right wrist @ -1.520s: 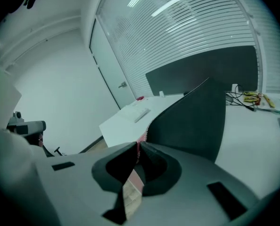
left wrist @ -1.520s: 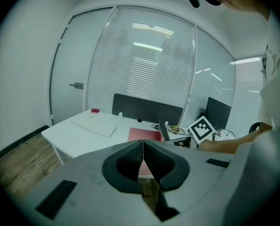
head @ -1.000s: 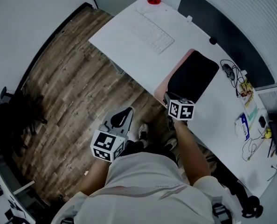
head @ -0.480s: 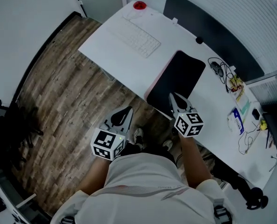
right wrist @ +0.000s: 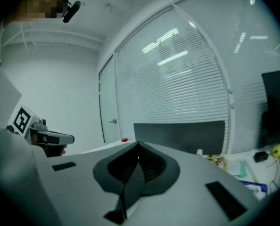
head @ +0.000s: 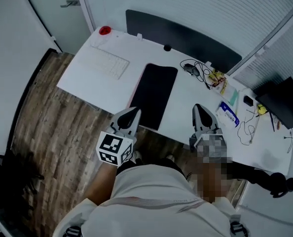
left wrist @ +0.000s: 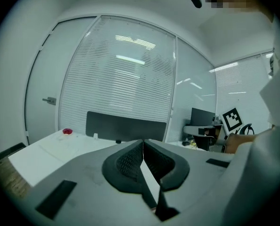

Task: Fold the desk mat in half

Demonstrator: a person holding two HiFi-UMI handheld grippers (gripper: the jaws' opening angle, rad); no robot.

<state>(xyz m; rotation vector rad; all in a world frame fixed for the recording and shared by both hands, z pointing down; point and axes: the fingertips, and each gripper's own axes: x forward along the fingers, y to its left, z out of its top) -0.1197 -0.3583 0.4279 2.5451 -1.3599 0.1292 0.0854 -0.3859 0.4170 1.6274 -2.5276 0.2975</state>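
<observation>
Fingers (left wrist: 128, 163) of the left gripper (head: 130, 113): pressed together, nothing held. Fingers (right wrist: 123, 166) of the right gripper (head: 200, 110): likewise closed and empty.

Desk mat (head: 154, 95): laid flat on the desk (head: 87, 83), narrow and black, with a pink edge (head: 134, 90) shown along its left side. It is judged already folded. It is located just ahead of the left fingertips and well apart from the right ones.

Next move: pressing of the crease, if any is required.

Matt desk mat (head: 154, 95), wood-grain floor (head: 48, 132)
</observation>
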